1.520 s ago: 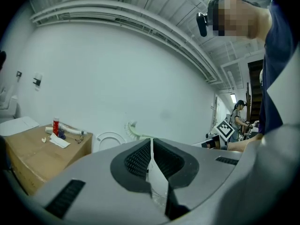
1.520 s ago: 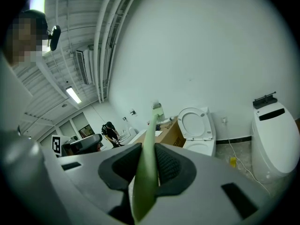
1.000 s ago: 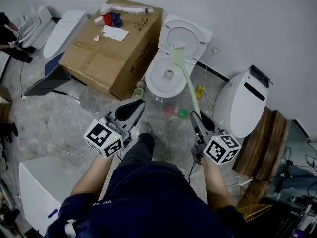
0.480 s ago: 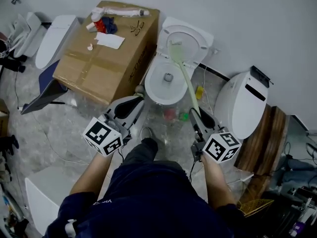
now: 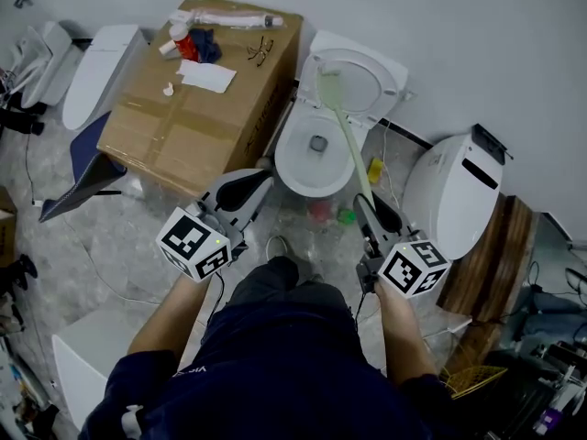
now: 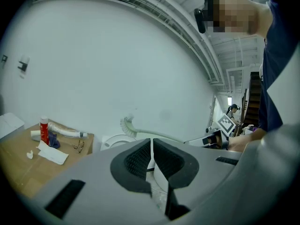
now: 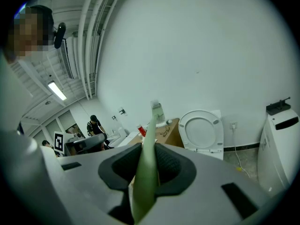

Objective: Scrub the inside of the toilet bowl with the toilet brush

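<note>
An open white toilet [image 5: 316,145] stands against the wall, its lid [image 5: 362,73] raised. My right gripper [image 5: 374,214] is shut on the pale green handle of the toilet brush [image 5: 348,145]. The handle runs up and away from it, and the brush head [image 5: 327,84] hovers over the lid and back rim, above the bowl. In the right gripper view the handle [image 7: 147,165] passes between the pads with the bristle head [image 7: 157,110] at the top. My left gripper [image 5: 246,191] hangs in front of the bowl, shut and holding nothing. The left gripper view shows the brush [image 6: 127,124] beyond its closed pads.
A large cardboard box [image 5: 197,90] with bottles, paper and glasses on top stands left of the toilet. Another white toilet [image 5: 454,191] sits on the right beside a wooden stand [image 5: 495,264]. Small bottles [image 5: 321,211] and cables lie on the floor by the base.
The view has shifted a little and both grippers have edged nearer the toilet. The brush head stays raised over the lid and back rim.
</note>
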The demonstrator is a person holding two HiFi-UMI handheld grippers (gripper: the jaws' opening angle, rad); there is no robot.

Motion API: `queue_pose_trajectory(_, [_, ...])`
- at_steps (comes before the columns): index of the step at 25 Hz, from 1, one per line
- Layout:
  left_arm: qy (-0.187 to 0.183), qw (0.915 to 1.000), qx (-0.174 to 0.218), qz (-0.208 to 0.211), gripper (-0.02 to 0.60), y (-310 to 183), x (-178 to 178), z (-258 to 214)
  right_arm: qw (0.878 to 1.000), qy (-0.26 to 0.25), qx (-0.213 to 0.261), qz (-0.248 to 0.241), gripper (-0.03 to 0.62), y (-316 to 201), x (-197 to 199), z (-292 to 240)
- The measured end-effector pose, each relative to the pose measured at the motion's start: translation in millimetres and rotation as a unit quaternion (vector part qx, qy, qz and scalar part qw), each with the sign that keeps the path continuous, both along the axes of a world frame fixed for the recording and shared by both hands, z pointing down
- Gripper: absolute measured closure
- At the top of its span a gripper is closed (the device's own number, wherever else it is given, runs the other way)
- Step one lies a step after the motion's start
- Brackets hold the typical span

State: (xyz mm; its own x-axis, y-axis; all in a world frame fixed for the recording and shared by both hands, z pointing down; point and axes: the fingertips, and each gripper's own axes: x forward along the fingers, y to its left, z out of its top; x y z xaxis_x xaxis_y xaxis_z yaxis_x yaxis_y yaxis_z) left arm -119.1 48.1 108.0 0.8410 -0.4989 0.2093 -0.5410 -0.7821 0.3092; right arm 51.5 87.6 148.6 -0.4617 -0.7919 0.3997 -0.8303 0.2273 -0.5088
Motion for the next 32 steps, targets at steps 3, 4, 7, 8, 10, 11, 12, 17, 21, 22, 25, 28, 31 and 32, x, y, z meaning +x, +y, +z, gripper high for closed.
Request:
queue_pose_trajectory(3, [-0.002,1.0,-0.008,-0.004,0.54,-5.9,-4.7,5.7,1.0,0.0,-0.002,0.0,0.502,-5.1,-3.7,2.2])
queue_pose_trajectory(4, [-0.003,1.0,-0.008,-0.004,0.54,-7.1,-5.8,7.3,1.0,0.001,-0.002,0.0,0.502,-6.3,-4.5,3.4])
queue_pose_trajectory(7, [-0.004,0.9999,-0.01,-0.005,0.54,-10.7,-7.2,12.9,1.0,0.002,-0.004,-0.001,0.502,-9.9,-5.5,8.3])
queue_pose_trajectory(8, [-0.005,0.9999,-0.011,-0.005,0.54,-11.7,-7.0,14.8,1.0,0.003,-0.005,-0.001,0.502,-11.2,-5.4,10.2])
queue_pose_trajectory(10, [-0.004,0.9999,-0.014,-0.007,0.54,-13.7,-6.2,18.4,1.0,0.003,-0.009,-0.003,0.502,-13.3,-5.1,14.0])
queue_pose_trajectory(11, [-0.004,0.9998,-0.016,-0.008,0.54,-14.6,-6.0,20.1,1.0,0.003,-0.011,-0.004,0.502,-14.3,-5.0,16.0])
queue_pose_trajectory(12, [-0.004,0.9998,-0.018,-0.009,0.54,-15.7,-5.6,21.9,1.0,0.003,-0.014,-0.005,0.502,-15.5,-4.8,17.9])
queue_pose_trajectory(17, [-0.008,0.9994,-0.031,-0.014,0.54,-23.9,-2.3,35.2,1.0,0.007,-0.025,-0.014,0.502,-25.7,-3.1,30.3])
queue_pose_trajectory(21, [-0.017,0.9987,-0.044,-0.022,0.54,-32.9,3.7,52.4,0.999,0.011,-0.034,-0.025,0.502,-36.5,2.3,45.9])
queue_pose_trajectory(22, [-0.019,0.9984,-0.047,-0.024,0.54,-35.3,5.6,57.4,0.999,0.012,-0.038,-0.028,0.502,-39.5,4.2,51.6])
queue_pose_trajectory(25, [-0.03,0.9975,-0.058,-0.027,0.54,-41.3,13.4,73.8,0.998,0.014,-0.051,-0.035,0.502,-48.4,11.4,70.8])
queue_pose_trajectory(28, [-0.04,0.9962,-0.071,-0.031,0.54,-46.6,22.2,91.5,0.997,0.013,-0.064,-0.041,0.502,-57.3,20.8,90.5])
queue_pose_trajectory(31, [-0.05,0.9947,-0.082,-0.037,0.54,-55.0,30.8,108.9,0.996,0.012,-0.076,-0.047,0.502,-67.7,30.7,111.1])
queue_pose_trajectory(32, [-0.053,0.9941,-0.085,-0.04,0.54,-58.2,33.7,114.1,0.995,0.012,-0.081,-0.05,0.502,-70.7,33.9,117.9])
